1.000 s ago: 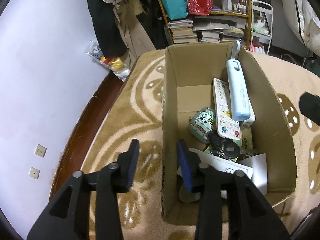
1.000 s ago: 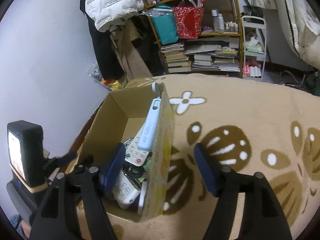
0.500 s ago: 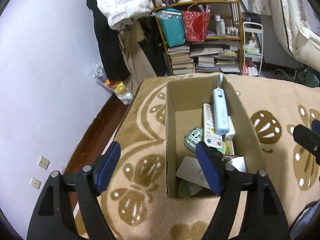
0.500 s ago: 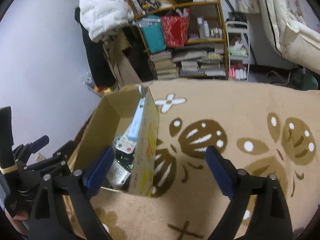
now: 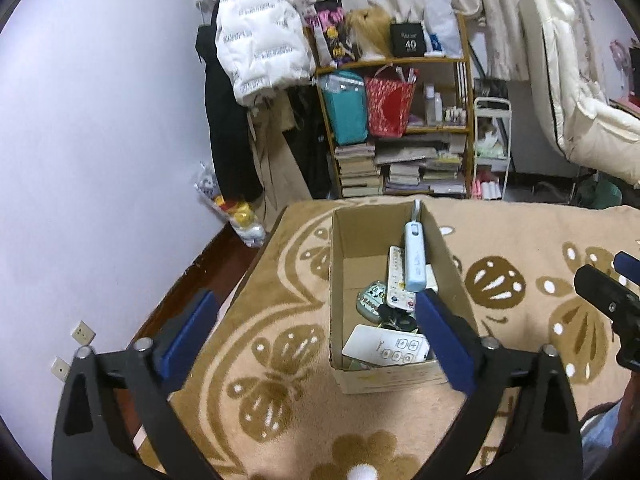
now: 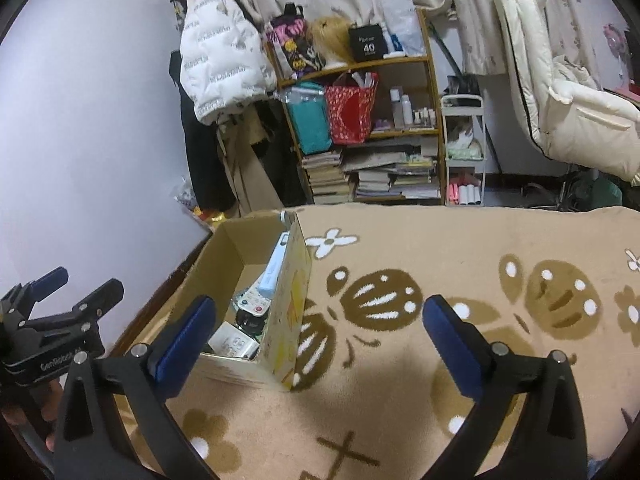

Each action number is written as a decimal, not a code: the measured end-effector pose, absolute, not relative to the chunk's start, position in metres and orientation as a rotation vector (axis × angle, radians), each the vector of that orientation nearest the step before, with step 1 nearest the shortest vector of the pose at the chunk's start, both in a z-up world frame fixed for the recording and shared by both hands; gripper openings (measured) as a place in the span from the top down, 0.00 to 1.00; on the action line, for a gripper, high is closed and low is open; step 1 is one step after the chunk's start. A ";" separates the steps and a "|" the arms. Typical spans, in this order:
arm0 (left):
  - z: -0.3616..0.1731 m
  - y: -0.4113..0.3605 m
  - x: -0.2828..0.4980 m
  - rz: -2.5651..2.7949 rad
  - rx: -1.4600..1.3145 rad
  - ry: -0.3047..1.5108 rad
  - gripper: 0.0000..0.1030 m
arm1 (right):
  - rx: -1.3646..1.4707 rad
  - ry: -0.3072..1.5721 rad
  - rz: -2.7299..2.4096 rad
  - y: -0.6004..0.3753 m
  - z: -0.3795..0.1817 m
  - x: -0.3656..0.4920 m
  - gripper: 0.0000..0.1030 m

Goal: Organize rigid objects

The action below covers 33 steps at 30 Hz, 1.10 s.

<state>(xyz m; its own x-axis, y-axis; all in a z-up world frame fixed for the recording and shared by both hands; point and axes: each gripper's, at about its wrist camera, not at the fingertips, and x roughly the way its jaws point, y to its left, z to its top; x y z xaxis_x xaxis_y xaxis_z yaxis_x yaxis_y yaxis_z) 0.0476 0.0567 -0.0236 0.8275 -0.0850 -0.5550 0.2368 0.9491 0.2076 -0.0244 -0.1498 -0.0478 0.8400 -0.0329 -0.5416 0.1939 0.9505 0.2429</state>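
Observation:
An open cardboard box stands on the tan patterned blanket. Inside lie a pale blue handheld device leaning on the right wall, a white remote with coloured buttons, a second white remote, a small green tin and dark keys. My left gripper hangs open above and in front of the box, holding nothing. To the box's right, above the blanket, my right gripper is open and empty too.
The blanket covers a raised surface whose left edge drops to a dark wood floor beside a white wall. Behind stand a cluttered bookshelf, hanging coats and a small white cart.
Both grippers have lifted up and back from the box, and the left one has opened wider. The box and its contents look smaller and lie still.

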 end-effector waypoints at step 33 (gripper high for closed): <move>-0.034 0.075 0.010 -0.163 0.205 0.510 0.00 | 0.262 0.493 -0.140 -0.140 -0.051 -0.055 0.00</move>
